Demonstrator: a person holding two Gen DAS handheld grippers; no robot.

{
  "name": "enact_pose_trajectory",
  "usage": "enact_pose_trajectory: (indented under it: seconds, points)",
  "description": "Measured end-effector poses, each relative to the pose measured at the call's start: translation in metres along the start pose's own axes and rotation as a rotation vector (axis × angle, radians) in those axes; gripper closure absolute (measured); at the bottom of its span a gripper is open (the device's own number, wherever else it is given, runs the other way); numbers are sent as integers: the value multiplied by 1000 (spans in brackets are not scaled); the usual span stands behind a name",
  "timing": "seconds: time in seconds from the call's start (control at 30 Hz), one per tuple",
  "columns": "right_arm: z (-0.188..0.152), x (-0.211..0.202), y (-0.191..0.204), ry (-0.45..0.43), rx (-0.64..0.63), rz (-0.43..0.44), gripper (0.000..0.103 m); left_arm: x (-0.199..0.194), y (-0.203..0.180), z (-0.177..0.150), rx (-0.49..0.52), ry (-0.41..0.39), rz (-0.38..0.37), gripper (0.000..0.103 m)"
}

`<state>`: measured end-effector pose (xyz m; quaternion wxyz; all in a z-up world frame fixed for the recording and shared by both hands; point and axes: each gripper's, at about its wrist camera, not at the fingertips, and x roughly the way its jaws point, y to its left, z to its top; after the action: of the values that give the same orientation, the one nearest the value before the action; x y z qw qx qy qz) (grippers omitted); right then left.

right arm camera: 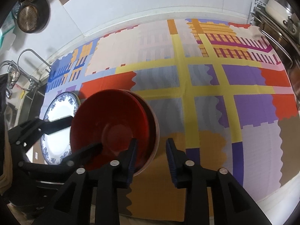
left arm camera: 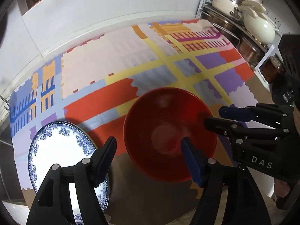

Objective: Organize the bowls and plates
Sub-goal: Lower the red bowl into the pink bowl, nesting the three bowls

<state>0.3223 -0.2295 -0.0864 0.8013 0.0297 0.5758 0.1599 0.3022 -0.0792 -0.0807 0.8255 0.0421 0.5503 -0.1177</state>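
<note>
Looking along the left hand-held gripper (left arm camera: 149, 153), it gapes around the red bowl's (left arm camera: 165, 123) near rim, beside the plate (left arm camera: 56, 150), near the tabletop's (left arm camera: 142, 196) front edge. From the right hand-held gripper (right arm camera: 151, 150), jaws are parted, gripping nothing; withdraw upward gently.

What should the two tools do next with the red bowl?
Probably lift both tools straight up. The red bowl already sits in another bowl, and the left tool and right tool are open, each straddling its rim.
</note>
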Motion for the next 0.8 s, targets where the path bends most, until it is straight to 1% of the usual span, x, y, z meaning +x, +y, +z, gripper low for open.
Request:
enact_pose_trajectory:
  seconds: [0.03, 0.17, 0.3, 0.43, 0.63, 0.8]
  points:
    - [0, -1, 0, -5, 0, -4, 66, -2, 2, 0, -6, -4, -1, 33]
    - [1, -6, 4, -28, -18, -23, 66, -5, 8, 0, -26, -17, 10, 33]
    - [2, -13, 8, -60, -27, -23, 66, -7, 12, 0, -42, -28, 11, 33]
    - [3, -17, 8, -92, -15, -27, 66, -7, 17, -1, -51, -39, 33, 33]
    - [4, -4, 1, -63, 22, -34, 66, 7, 28, -3, -90, -11, 41, 33]
    - [3, 5, -1, -49, 40, -44, 66, 23, 32, -6, -124, 35, -3, 33]
